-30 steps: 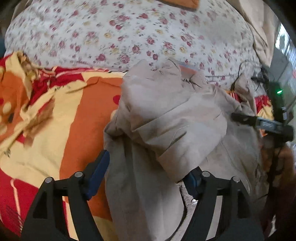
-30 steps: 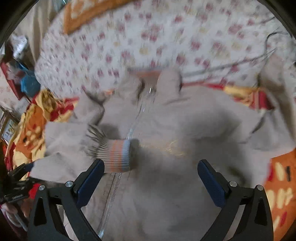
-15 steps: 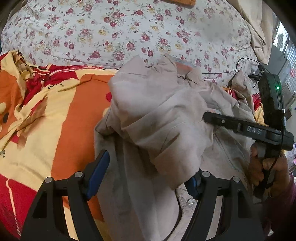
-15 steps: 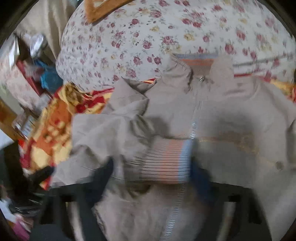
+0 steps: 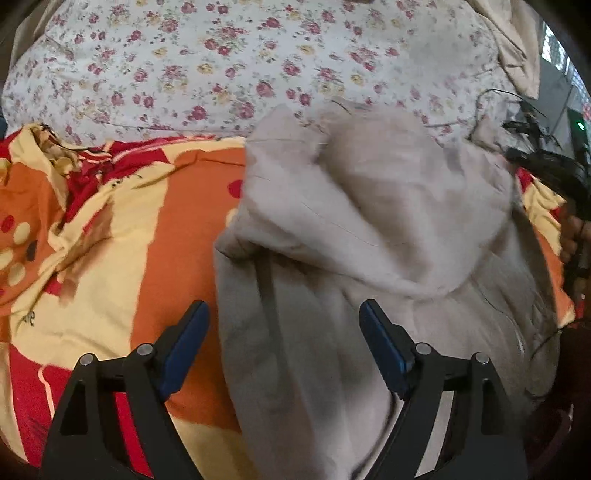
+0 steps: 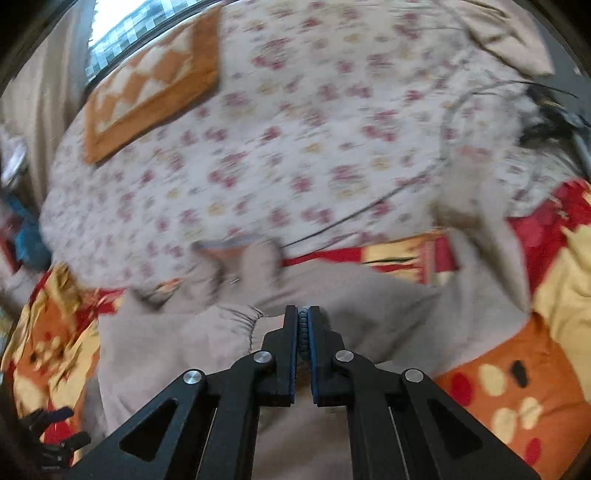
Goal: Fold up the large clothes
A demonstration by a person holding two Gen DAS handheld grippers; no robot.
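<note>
Right wrist: right gripper (image 6: 303, 321) tilted down, jaws clamping jacket (image 6: 369, 302).

Floral quilt (image 5: 229, 70) bunched across the back of the bed. Orange/red/yellow blanket (image 5: 122, 236) spread in front of it, wrinkled on the left. Orange-and-white patterned cloth (image 6: 147, 88) lies on the quilt's far end, under a window (image 6: 122, 26). Thin black cable (image 6: 369, 210) runs across the quilt. Right view blurred.
</note>
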